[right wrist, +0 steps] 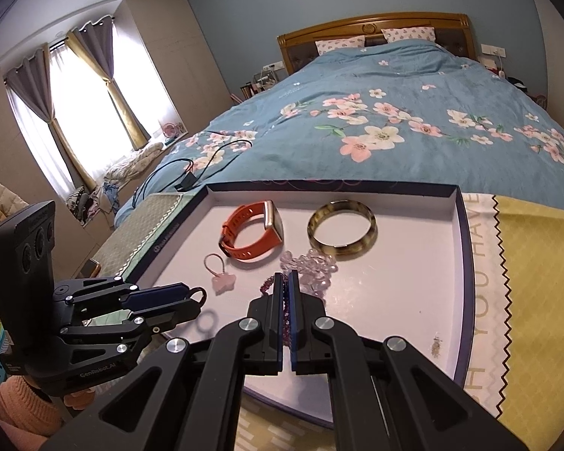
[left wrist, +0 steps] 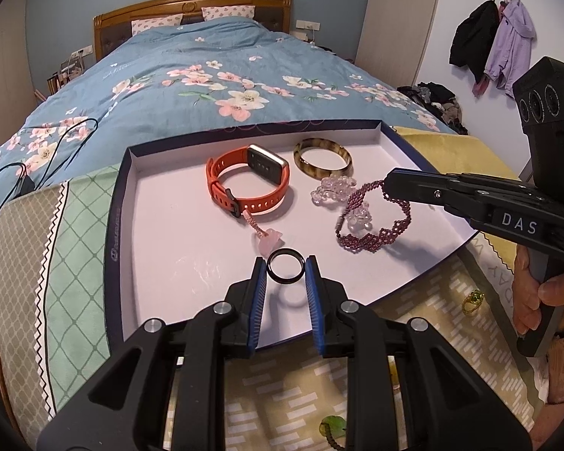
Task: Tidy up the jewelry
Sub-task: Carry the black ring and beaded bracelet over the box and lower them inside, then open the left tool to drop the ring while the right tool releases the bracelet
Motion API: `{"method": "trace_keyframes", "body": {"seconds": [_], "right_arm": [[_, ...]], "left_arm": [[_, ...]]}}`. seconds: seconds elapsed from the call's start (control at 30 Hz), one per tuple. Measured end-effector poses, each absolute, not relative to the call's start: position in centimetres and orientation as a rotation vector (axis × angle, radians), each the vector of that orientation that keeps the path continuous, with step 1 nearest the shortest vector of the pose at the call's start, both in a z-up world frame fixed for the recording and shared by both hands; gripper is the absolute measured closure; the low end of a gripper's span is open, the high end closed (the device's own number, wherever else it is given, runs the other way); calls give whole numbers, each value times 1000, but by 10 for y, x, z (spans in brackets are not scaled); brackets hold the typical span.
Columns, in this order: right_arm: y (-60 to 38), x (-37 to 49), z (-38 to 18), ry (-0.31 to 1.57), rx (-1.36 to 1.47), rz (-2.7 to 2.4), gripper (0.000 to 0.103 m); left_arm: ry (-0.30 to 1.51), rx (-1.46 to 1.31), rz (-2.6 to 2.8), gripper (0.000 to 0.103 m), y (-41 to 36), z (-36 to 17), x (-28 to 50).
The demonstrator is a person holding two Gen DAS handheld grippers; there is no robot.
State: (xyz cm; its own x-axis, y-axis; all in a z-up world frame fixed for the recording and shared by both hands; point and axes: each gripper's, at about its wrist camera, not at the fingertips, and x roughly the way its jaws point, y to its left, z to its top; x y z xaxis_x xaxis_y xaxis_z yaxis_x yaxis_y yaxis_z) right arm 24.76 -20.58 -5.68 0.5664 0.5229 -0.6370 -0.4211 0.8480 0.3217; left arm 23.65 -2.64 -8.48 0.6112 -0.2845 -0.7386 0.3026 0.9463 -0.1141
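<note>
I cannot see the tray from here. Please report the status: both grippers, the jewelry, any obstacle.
Left gripper shut on black ring, over tray. Right gripper shut on purple bracelet, hanging above tray. Clear beads under bracelet; watch, bangle behind.

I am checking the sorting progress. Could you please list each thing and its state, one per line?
Left gripper: shut on the black ring, held above the tray.
Right gripper: shut on the purple beaded bracelet, which hangs from it.
Orange smartwatch: strap buckled, lying in the tray.
Tortoiseshell bangle: lying flat in the tray.
Pink charm: lying in the tray.
</note>
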Motion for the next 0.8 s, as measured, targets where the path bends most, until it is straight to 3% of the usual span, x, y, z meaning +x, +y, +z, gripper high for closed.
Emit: {"method": "trace_keyframes", "body": {"seconds": [0.63, 0.7, 0.8], "right_arm": [[-207, 252, -67, 826, 131, 517, 95], [-208, 249, -65, 820, 133, 516, 92], [-209, 247, -62, 814, 131, 513, 91]], "left_arm": [[871, -1, -312, 80, -27, -94, 246], [860, 6, -299, 70, -26, -92, 243], [829, 14, -287, 65, -25, -85, 236]]}}
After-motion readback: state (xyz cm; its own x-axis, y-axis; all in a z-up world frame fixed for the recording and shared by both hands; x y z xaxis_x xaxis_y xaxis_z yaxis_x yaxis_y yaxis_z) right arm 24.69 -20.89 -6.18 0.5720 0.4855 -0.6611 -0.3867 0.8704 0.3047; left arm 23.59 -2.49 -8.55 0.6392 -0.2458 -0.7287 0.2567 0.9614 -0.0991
